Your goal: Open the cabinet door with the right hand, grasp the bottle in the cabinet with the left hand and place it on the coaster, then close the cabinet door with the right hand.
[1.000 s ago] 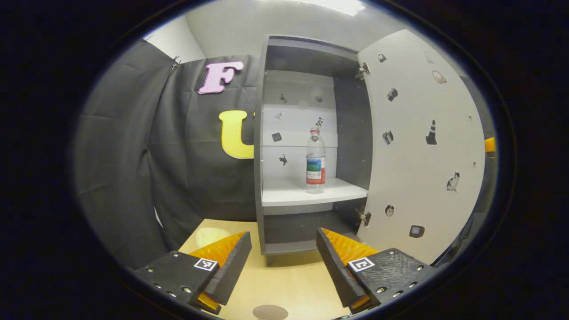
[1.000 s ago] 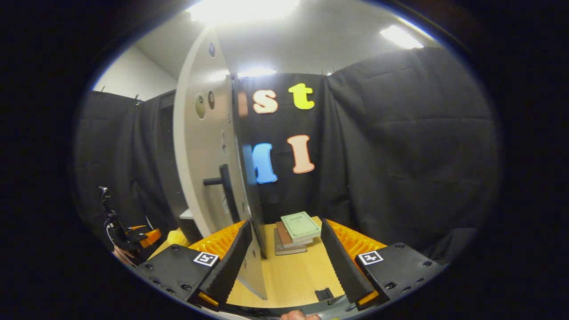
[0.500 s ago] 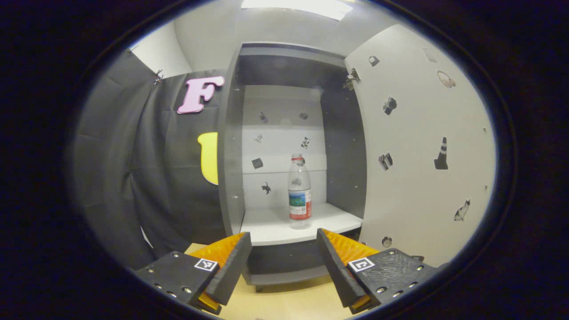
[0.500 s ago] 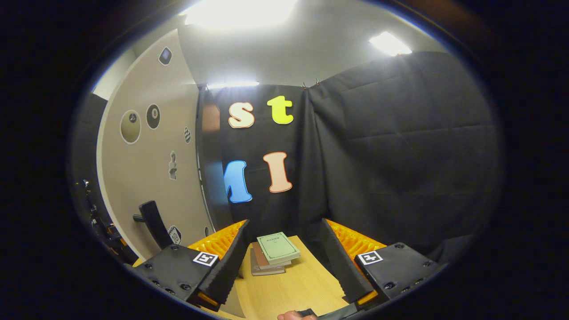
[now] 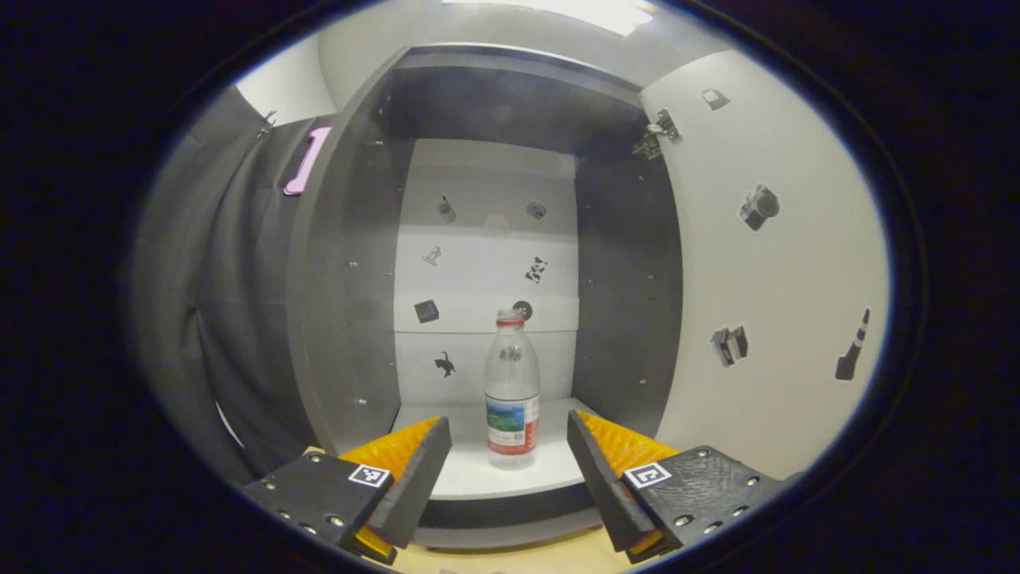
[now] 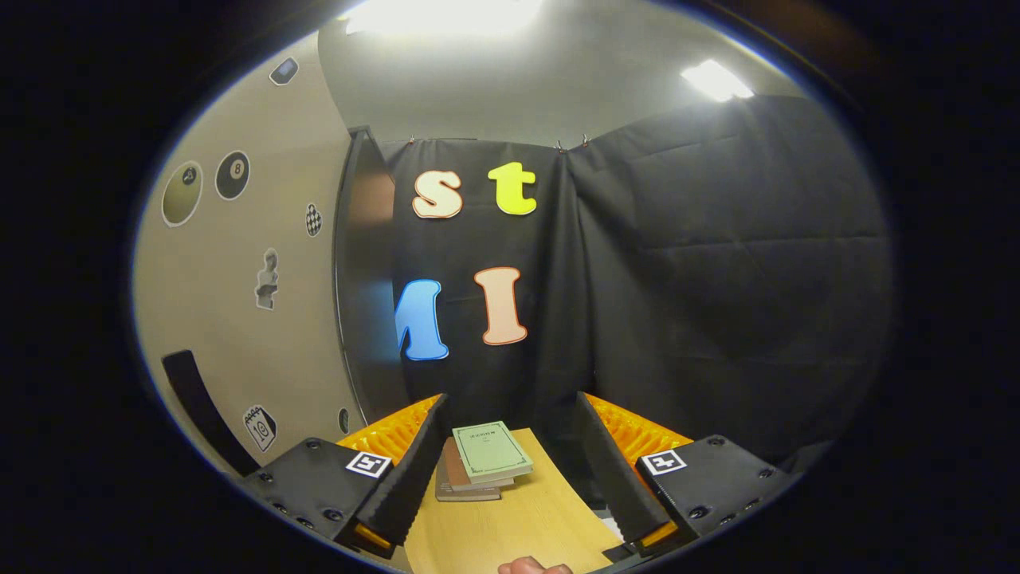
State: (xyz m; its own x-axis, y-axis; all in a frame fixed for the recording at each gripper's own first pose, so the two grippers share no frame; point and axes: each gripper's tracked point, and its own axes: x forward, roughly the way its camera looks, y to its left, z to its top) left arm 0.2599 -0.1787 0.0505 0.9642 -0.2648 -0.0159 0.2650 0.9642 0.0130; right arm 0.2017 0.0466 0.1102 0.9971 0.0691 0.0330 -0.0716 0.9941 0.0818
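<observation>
In the left gripper view a clear plastic bottle (image 5: 511,391) with a red cap and a coloured label stands upright on the white shelf (image 5: 478,482) of the grey cabinet (image 5: 351,263). My left gripper (image 5: 508,470) is open in front of the shelf edge, the bottle standing beyond and between its fingers, apart from them. The white cabinet door (image 5: 781,271) is swung wide open on the right. In the right gripper view my right gripper (image 6: 508,470) is open and holds nothing, beside the door's outer face (image 6: 239,303) and its dark handle (image 6: 199,402).
A small stack of books (image 6: 482,461) lies on the wooden table (image 6: 510,526) ahead of the right gripper. Black cloth walls close the booth behind and to the right. A fingertip (image 6: 534,567) shows at the bottom edge. Stickers dot the cabinet's back panel and door.
My left gripper has moved forward and up toward the cabinet, so the bottle now stands between its fingers. My right gripper has come off the door handle and drifted right; the door swung further open.
</observation>
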